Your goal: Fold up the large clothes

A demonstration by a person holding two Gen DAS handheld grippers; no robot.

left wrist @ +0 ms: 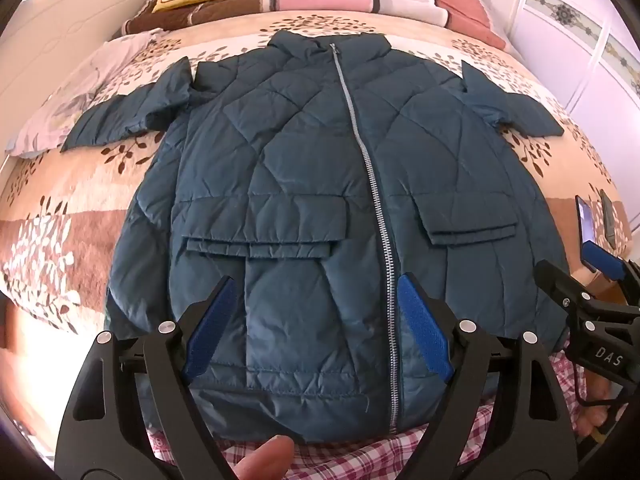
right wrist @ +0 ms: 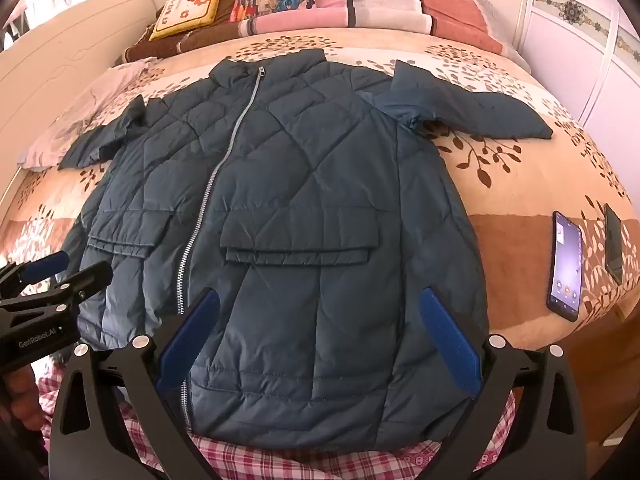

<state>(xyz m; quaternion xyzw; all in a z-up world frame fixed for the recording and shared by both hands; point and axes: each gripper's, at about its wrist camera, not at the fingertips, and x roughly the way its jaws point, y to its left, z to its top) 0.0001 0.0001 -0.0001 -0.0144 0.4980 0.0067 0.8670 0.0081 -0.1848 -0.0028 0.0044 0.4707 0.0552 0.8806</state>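
Left wrist view showed the jacket (left wrist: 304, 184) flat and unfolded on the bed (left wrist: 60, 216); both hand-held grippers (left wrist: 316, 328) (right wrist: 316, 340) gaped apart, gripping nothing.

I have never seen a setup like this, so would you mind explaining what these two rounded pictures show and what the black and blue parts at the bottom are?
There is no robot here: a person holds a two-finger gripper in each hand, and a fisheye camera on each one looks forward along its fingers, which bends the picture into a round shape. One picture comes from the left gripper, the other from the right gripper. The black arms with blue pads are the fingers. Both grippers are open and hold nothing; they hover near the hem of a dark teal quilted jacket, spread flat and zipped on a floral bed cover, sleeves out to the sides. Two phones lie on the right side of the bed, and cushions are piled at its head.
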